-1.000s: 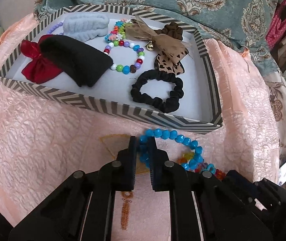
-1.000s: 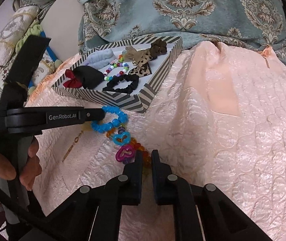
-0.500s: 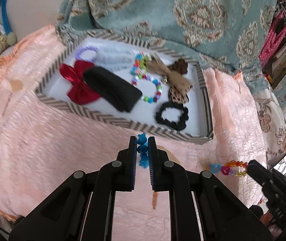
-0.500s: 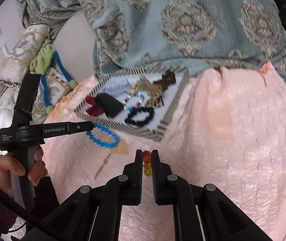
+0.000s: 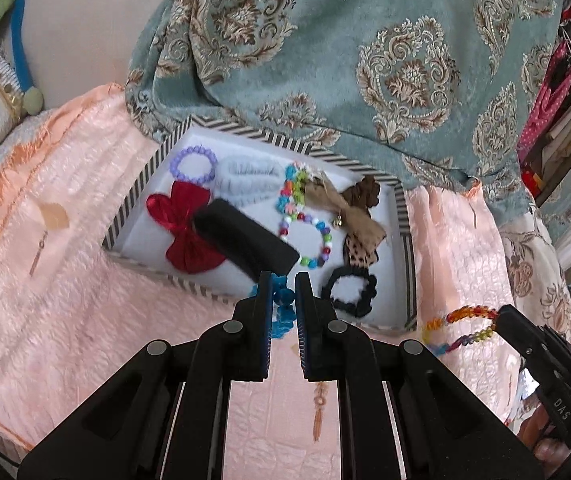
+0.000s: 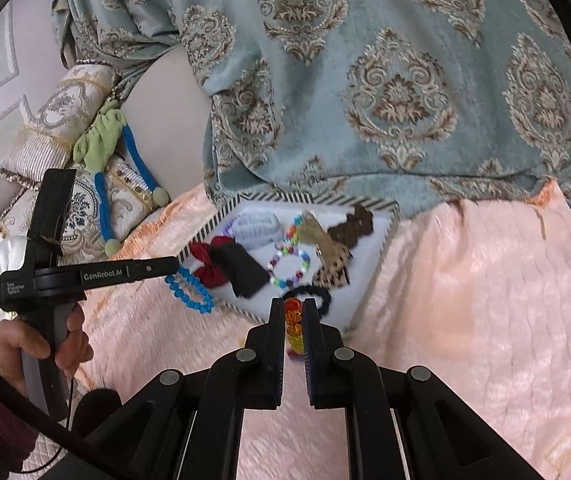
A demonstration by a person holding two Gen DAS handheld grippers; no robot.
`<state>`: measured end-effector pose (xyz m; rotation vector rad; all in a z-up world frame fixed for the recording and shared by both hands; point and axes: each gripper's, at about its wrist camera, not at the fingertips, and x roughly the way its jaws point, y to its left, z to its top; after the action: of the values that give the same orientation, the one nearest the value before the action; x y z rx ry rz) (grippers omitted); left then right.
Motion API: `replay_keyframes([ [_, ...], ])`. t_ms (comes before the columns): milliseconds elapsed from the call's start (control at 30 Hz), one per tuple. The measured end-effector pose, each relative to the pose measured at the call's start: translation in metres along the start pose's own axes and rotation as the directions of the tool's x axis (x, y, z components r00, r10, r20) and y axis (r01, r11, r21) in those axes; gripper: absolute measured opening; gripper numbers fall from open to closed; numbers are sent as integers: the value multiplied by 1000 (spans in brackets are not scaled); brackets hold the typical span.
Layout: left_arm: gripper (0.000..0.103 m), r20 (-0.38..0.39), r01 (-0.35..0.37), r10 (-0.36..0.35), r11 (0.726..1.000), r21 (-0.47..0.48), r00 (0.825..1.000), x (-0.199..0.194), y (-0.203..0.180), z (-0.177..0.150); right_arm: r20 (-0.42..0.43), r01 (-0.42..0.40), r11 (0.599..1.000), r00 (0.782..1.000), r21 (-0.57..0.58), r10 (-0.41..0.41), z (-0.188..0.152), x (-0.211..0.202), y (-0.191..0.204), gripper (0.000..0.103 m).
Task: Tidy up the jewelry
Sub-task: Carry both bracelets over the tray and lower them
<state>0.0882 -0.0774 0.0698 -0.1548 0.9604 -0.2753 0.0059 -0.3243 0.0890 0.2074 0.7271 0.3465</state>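
Observation:
My left gripper is shut on a blue bead bracelet, held in the air over the near edge of the striped tray. In the right wrist view the bracelet hangs from the left gripper's tip by the tray's left corner. My right gripper is shut on a rainbow bead bracelet, held above the tray's near edge; it shows in the left wrist view at right. The tray holds a red bow, black pouch, multicolour bracelet, black scrunchie.
The tray sits on a peach quilted bedspread against a teal patterned blanket. It also holds a purple bracelet, a pale blue scrunchie and brown bows. Cushions lie at the left.
Both grippers have lifted their bracelets off the bedspread and risen higher, moving toward the tray. The tray's contents have not moved.

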Motion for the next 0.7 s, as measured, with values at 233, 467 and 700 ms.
replay_keyframes([
  [233,10,-5,25,-25,1000,6,1000,16,-17,16,-31,-4,1000,1000,-17,3,17,32,6,8],
  [467,9,-66,42,-42,999,-11,997,52,-25,16,-103,3,1000,995,10,-2,16,72,-6,8],
  [700,10,-136,-18,12,999,-45,991,89,-3,4,-171,109,994,979,-2,-107,20,106,-33,8],
])
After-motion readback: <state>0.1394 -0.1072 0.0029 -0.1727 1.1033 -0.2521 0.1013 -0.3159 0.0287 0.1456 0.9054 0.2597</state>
